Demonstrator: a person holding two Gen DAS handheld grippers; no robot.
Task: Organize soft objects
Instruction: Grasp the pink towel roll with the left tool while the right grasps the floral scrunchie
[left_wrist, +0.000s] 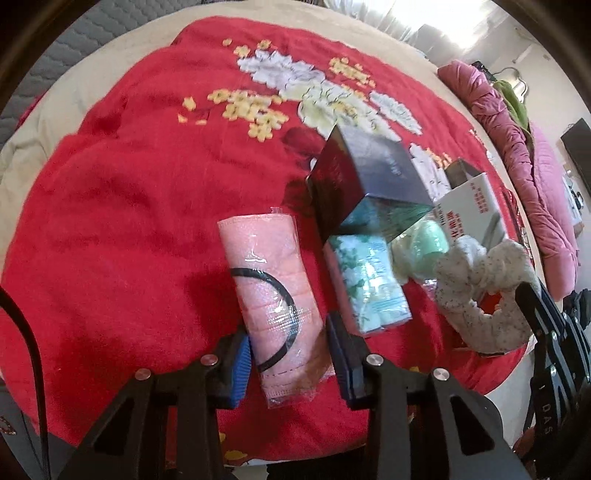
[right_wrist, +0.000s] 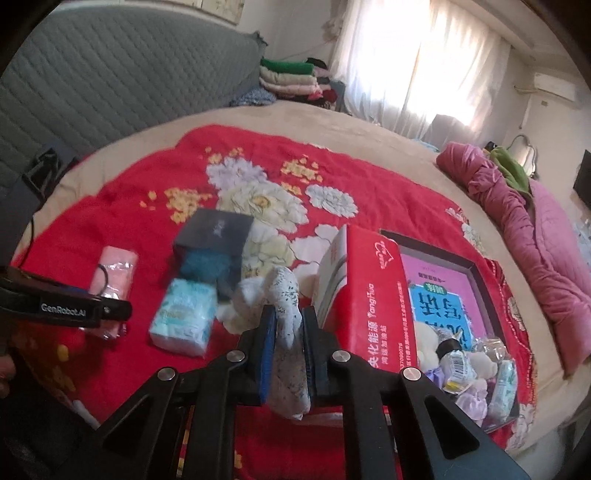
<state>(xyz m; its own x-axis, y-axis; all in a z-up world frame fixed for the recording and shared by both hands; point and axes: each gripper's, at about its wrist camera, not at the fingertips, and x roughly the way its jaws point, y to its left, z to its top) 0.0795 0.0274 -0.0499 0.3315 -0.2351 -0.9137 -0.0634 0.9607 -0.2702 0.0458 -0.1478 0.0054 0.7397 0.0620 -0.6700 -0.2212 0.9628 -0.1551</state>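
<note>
Gripping a pink pack of face masks (left_wrist: 280, 295) between its blue pads, the left hand-held gripper (left_wrist: 291, 354) has its jaws pressed on both sides of the plastic-wrapped pack, which has a black hair tie (left_wrist: 275, 280) looped across its front. The pack sits low over a red flowered blanket (left_wrist: 122, 192) spread on a bed (right_wrist: 388, 140).

The right hand-held gripper (right_wrist: 289, 328) is clamped tight on a white speckled scrunchie (right_wrist: 284, 295), whose fabric bunches above the pads and hangs out below them.

Just beside the mask pack lies a pale blue tissue pack (left_wrist: 369, 284). Behind it a dark box (left_wrist: 362, 177) stands tilted, with teal fabric (left_wrist: 384, 214) showing at its open side and a light green soft thing (left_wrist: 424, 240) next to it. Further right stands a red and white carton (right_wrist: 373, 291), touching an open tray (right_wrist: 476, 280) that holds a small bottle (right_wrist: 452, 354), plush items and wrapped packs. Folded clothes (right_wrist: 291, 79) are stacked near the quilted headboard (right_wrist: 110, 81).
</note>
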